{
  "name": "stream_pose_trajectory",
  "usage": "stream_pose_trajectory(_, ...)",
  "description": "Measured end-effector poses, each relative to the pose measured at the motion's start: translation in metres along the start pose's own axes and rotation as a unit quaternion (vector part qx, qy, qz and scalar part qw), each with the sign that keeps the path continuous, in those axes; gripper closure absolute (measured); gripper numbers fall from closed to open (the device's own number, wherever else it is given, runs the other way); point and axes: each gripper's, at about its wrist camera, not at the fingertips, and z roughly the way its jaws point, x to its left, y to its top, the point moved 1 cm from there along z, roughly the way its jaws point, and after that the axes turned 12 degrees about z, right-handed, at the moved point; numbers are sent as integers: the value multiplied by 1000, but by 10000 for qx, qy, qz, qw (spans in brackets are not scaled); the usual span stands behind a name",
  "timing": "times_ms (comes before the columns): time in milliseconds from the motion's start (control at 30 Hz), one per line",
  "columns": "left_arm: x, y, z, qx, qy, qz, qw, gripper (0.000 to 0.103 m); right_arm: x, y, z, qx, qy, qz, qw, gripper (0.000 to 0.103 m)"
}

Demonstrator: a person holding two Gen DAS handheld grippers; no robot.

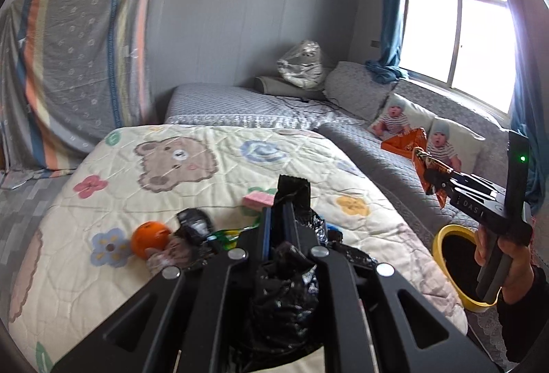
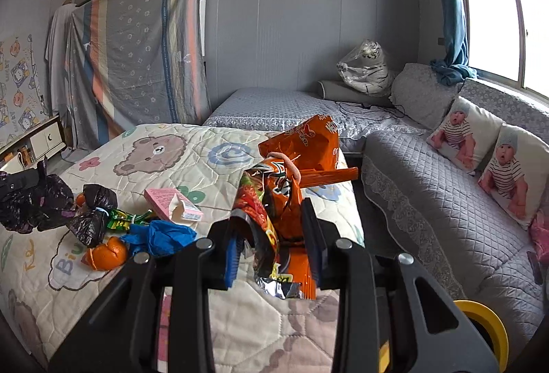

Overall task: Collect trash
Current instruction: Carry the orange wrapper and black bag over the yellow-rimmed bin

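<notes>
My left gripper (image 1: 277, 218) is shut on a crumpled black plastic bag (image 1: 284, 287) above the bed. My right gripper (image 2: 274, 236) is shut on an orange snack wrapper (image 2: 284, 188) and holds it over the bed's right edge; it also shows in the left wrist view (image 1: 433, 179). A yellow-rimmed bin (image 1: 446, 266) stands on the floor between bed and sofa, also in the right wrist view (image 2: 494, 332). On the quilt lie orange peel (image 2: 106, 254), a blue wad (image 2: 161, 237), a pink carton (image 2: 171, 203), a green wrapper (image 2: 123, 218) and a small black bag (image 2: 94, 212).
The bear-print quilt (image 2: 164, 150) covers the bed. A grey sofa (image 2: 429, 188) with baby-print cushions (image 2: 463, 136) runs along the window at right. A wrapped plush toy (image 2: 365, 68) sits at the back. A covered wardrobe (image 2: 137, 54) stands at far left.
</notes>
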Motion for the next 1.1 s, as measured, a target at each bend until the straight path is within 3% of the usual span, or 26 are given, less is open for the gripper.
stream_pose_trajectory(467, -101, 39, 54, -47, -1033, 539, 9932, 96, -77, -11, -57, -310, -900, 291, 9950, 73)
stream_pose_trajectory(800, -184, 54, 82, -46, -1760, 1015, 9791, 96, -126, -31, -85, -292, -1554, 535, 9860, 73)
stream_pose_trajectory(1100, -246, 57, 104, 61, -2193, 1275, 9673, 96, -157, -53, -103, -220, -1995, 620, 9777, 73)
